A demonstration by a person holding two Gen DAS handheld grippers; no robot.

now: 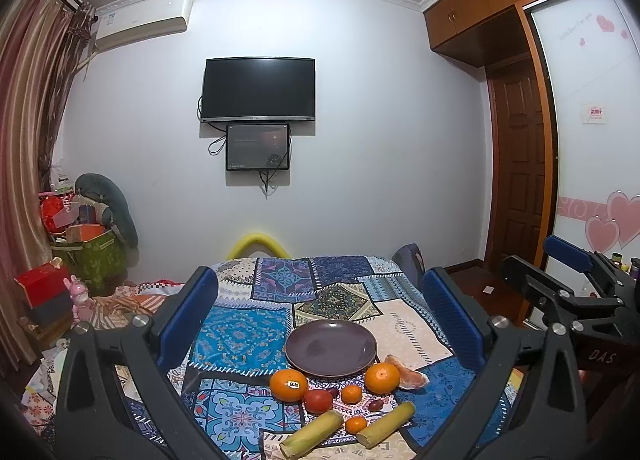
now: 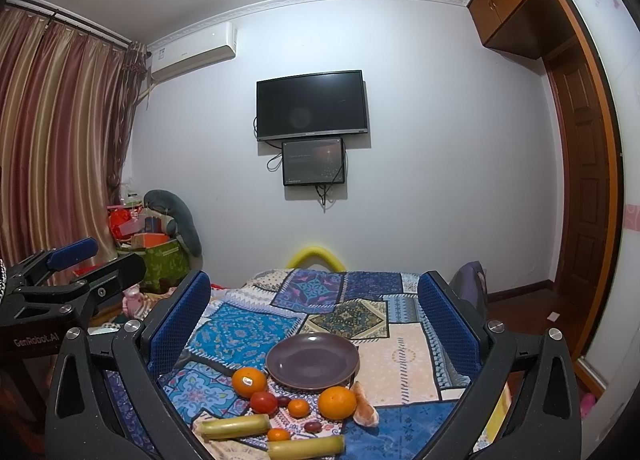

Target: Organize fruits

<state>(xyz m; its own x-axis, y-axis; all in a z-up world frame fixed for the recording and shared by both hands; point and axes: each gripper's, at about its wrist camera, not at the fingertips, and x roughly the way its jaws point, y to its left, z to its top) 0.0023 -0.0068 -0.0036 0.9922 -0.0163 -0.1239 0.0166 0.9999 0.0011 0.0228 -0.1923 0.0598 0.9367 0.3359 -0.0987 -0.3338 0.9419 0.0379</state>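
An empty purple plate (image 1: 330,347) (image 2: 312,359) lies on the patchwork cloth. In front of it sit a stickered orange (image 1: 288,385) (image 2: 249,381), a second orange (image 1: 381,377) (image 2: 337,402), a peeled tangerine piece (image 1: 412,378) (image 2: 365,409), a red tomato (image 1: 318,401) (image 2: 263,403), two small tangerines (image 1: 351,393) (image 2: 298,408), dark red dates (image 1: 375,404) (image 2: 313,426) and two yellow-green cane pieces (image 1: 311,434) (image 2: 235,426). My left gripper (image 1: 320,300) and right gripper (image 2: 314,300) are open, empty, above and short of the fruit.
The cloth-covered table (image 1: 256,324) ends at a yellow foam bumper (image 1: 258,244). Boxes and a green bin (image 1: 92,260) crowd the left floor by the curtains. A wooden door (image 1: 520,164) and wardrobe stand right. The right gripper shows at the left wrist view's right edge (image 1: 568,260).
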